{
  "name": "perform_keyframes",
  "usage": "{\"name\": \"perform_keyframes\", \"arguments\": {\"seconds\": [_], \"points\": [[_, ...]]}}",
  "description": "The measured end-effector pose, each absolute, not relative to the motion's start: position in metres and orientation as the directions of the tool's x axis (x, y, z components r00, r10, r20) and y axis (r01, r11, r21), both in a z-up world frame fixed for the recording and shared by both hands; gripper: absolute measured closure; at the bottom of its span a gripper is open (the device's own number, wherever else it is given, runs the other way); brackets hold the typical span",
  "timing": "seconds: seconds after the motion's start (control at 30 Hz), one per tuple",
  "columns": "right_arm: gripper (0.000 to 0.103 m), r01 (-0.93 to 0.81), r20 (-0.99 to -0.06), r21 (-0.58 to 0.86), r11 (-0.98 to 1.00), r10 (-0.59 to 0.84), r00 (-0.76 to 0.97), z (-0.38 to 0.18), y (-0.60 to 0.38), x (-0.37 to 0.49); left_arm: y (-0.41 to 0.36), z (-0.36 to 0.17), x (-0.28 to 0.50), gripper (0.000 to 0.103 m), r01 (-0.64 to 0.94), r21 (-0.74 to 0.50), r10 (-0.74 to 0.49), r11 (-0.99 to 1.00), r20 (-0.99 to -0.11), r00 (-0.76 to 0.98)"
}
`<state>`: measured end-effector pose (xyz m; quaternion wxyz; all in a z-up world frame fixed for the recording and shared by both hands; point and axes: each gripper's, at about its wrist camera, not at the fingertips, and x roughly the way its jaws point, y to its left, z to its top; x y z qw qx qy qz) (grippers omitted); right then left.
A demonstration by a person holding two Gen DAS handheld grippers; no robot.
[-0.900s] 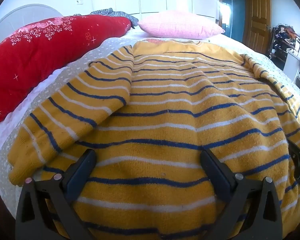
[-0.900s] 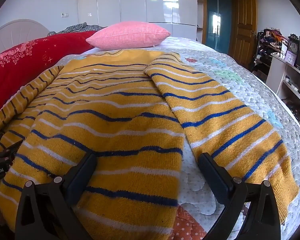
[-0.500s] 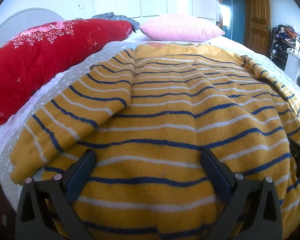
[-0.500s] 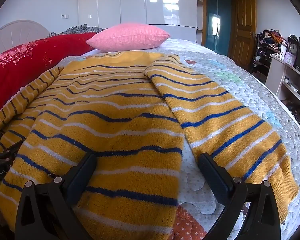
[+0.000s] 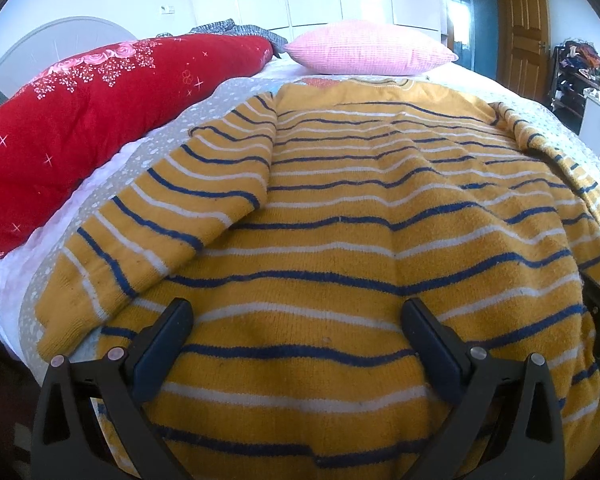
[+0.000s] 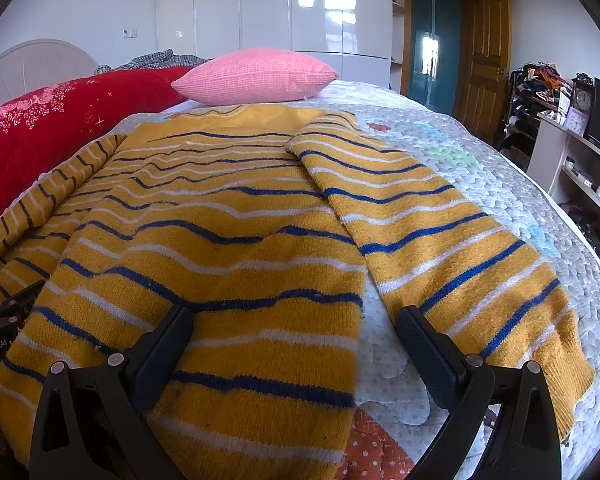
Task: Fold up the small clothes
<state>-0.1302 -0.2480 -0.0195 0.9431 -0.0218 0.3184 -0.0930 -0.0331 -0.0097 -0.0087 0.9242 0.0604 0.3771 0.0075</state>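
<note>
Both wide-open grippers (image 5: 296, 312) (image 6: 296, 312) cut off the sweater's (image 5: 360, 208) hem.

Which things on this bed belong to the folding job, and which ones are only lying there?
For the job:
yellow knitted sweater with blue and white stripes
left gripper, open
right gripper, open

Only lying about:
pink ribbed pillow
red flowered quilt
grey checked garment
</note>
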Motion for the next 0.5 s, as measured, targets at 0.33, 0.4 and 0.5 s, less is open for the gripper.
{"name": "perform_keyframes", "arguments": {"seconds": [0.33,0.4,0.5], "points": [[0.0,0.164,-0.578,-0.107,0.981,-0.195,0.792,-0.02,-0.2493,-0.1327,-0.0108,-0.0109,-0.0362,0.0,0.027,0.13,0.068,0.991,-0.671,0.738],[0.0,0.166,-0.585,-0.149,0.975,-0.222,0.78,-0.0198,-0.2483,-0.1335,-0.0109,-0.0109,-0.0361,0.0,0.027,0.13,0.068,0.991,-0.671,0.739],[0.0,0.166,-0.588,-0.14,0.976,-0.217,0.779,-0.0198,-0.249,-0.1337,-0.0113,-0.011,-0.0366,0.0,0.026,0.131,0.069,0.991,-0.668,0.741]]}}
